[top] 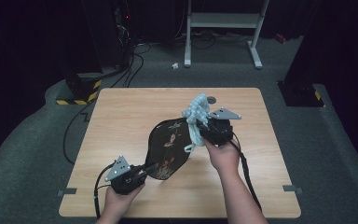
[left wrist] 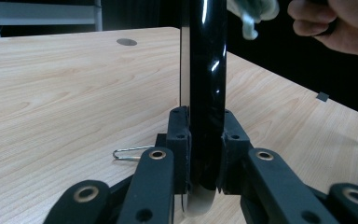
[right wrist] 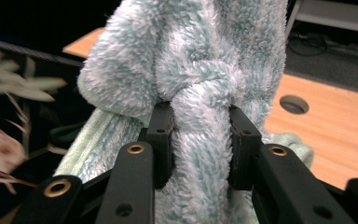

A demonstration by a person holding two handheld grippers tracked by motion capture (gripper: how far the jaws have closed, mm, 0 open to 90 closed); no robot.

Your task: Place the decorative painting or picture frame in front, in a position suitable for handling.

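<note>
A black lacquered tray (top: pixel 168 144) painted with flowers is tilted up off the wooden table (top: pixel 121 116). My left gripper (top: pixel 142 173) is shut on its near rim; in the left gripper view the glossy black rim (left wrist: pixel 208 93) stands upright between the pads. My right gripper (top: pixel 204 127) is shut on a fluffy pale blue-green cloth (top: pixel 196 114) and holds it against the tray's far right part. In the right gripper view the cloth (right wrist: pixel 200 93) bulges above the jaws, with the tray's flower pattern (right wrist: pixel 9 116) at the left.
A small wire clip (left wrist: pixel 130 153) lies on the table near my left gripper. A round cable hole (top: pixel 210 99) sits near the table's far edge. Behind the table stand a white metal frame (top: pixel 223 28) and trailing cables on the floor.
</note>
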